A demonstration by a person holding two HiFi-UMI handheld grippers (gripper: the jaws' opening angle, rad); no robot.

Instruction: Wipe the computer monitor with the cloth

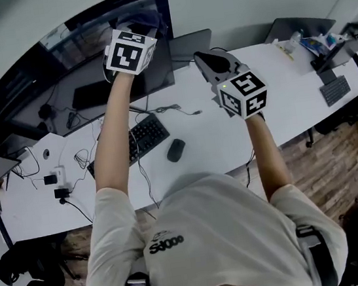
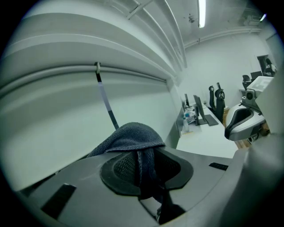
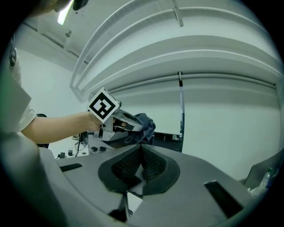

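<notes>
Left claw [image 2: 143, 173] pinches the cloth [image 2: 128, 137], bunched over its tips; right claw [image 3: 140, 164] pressed together.

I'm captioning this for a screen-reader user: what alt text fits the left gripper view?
The left gripper is shut on a dark blue cloth, which bunches up above its fingers in front of a pale wall. At right, a white desk runs away into the room.

We see a nubby, matt blue-grey cloth [image 2: 128, 137] between the left gripper's [image 2: 142, 169] mesh-textured black fingers [image 2: 120, 170]. At ten o'clock the monitor [image 1: 38, 79] screen looks glossy; the white surface [image 1: 284, 91] is smooth; the floor [image 1: 331, 164] is wood-planked.
</notes>
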